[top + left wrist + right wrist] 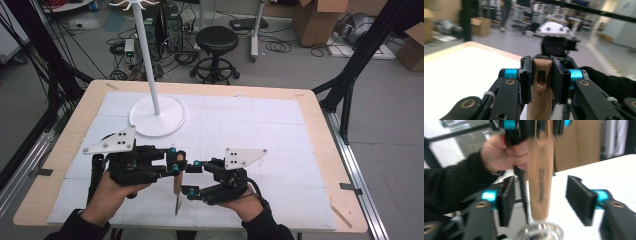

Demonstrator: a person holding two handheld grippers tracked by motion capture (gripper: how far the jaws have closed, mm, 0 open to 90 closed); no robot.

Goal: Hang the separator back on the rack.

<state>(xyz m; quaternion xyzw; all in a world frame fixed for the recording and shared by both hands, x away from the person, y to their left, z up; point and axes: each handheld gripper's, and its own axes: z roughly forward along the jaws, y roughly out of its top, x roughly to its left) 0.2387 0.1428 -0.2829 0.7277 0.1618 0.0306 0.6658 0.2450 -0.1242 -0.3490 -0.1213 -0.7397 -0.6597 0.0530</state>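
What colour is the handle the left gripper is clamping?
Light brown wood grain; the wooden handle shows best in the left gripper view.

We see a wooden table (pixel 320 130) topped by a white mat (pixel 280 125). At its far left stands a white stand (pixel 150 65), a round base (pixel 172 120) with a tall upright pole ending in hooks at the top. On the grey floor beyond the table's far edge sits a black stool (pixel 216 40) on castors, with loose cables (pixel 280 47) around it. Cardboard boxes (pixel 320 20) stand at the far right, and black frame struts (pixel 360 55) rise on both sides.
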